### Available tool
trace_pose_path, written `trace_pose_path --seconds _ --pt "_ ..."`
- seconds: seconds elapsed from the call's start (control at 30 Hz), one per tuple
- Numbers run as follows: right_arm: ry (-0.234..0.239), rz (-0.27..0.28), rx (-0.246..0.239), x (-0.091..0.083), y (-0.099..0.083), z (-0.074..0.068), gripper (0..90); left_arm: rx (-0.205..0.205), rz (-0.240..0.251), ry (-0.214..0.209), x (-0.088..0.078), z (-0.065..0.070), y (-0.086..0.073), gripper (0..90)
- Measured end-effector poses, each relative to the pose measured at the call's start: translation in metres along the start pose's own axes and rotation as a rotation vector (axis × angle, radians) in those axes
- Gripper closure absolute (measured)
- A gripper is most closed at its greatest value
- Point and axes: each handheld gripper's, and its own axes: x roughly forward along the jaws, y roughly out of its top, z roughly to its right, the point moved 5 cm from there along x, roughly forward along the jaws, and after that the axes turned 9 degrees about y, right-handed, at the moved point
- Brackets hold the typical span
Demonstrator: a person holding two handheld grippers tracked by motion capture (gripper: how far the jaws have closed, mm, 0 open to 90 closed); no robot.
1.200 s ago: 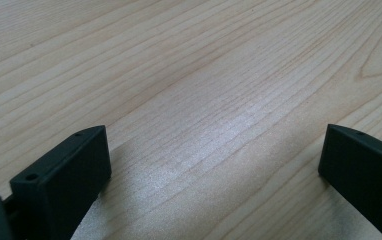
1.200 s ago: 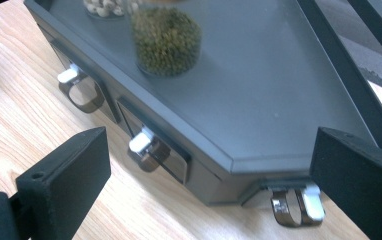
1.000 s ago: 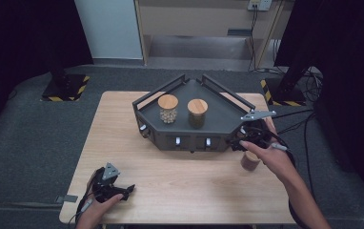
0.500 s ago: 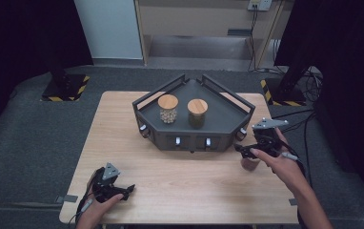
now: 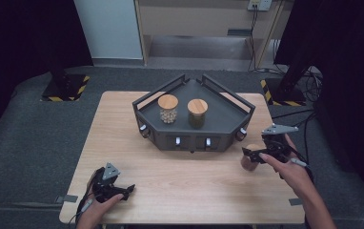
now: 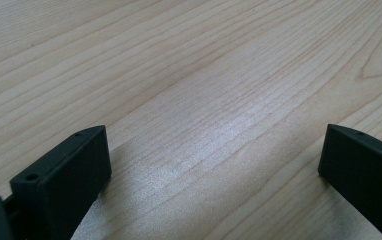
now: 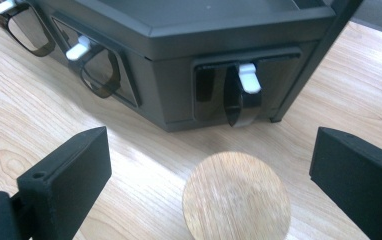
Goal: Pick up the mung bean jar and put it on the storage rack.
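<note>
Jar (image 5: 249,160) with a wooden lid (image 7: 236,196) stands on the tabletop (image 5: 189,186) near its right edge, just in front of the tray's (image 5: 227,117) right front corner. The right gripper (image 5: 252,153) hangs over it, jaws spread wide, the lid between them and untouched. By the near left corner the left gripper (image 5: 128,189) rests low, jaws released over bare wood. Two more jars (image 5: 168,108) stand in the tray. Dark carpet (image 5: 32,133) surrounds the table. The right gripper view shows white latches (image 7: 249,77) on the tray's front.
</note>
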Motion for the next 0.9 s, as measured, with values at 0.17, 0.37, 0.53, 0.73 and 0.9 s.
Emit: trace_pose_path --seconds 0.17,0.37,0.53,0.73,0.9 --pt "-0.003 -0.005 0.008 -0.003 -0.007 0.002 3.3 0.000 0.000 0.000 0.000 0.000 0.000 0.0" --pt "-0.008 -0.006 0.024 -0.005 -0.018 0.006 3.3 -0.001 0.000 0.000 0.000 0.000 0.000 0.0" --pt "-0.012 -0.008 0.038 -0.005 -0.026 0.009 3.3 -0.001 0.000 0.001 0.000 0.000 0.000 0.0" --pt "-0.018 -0.008 0.049 -0.007 -0.034 0.010 3.3 -0.001 0.000 0.000 0.000 0.000 0.000 0.0" --pt "-0.019 -0.012 0.064 -0.007 -0.044 0.012 3.2 -0.001 0.000 0.000 0.000 0.000 0.000 0.0"
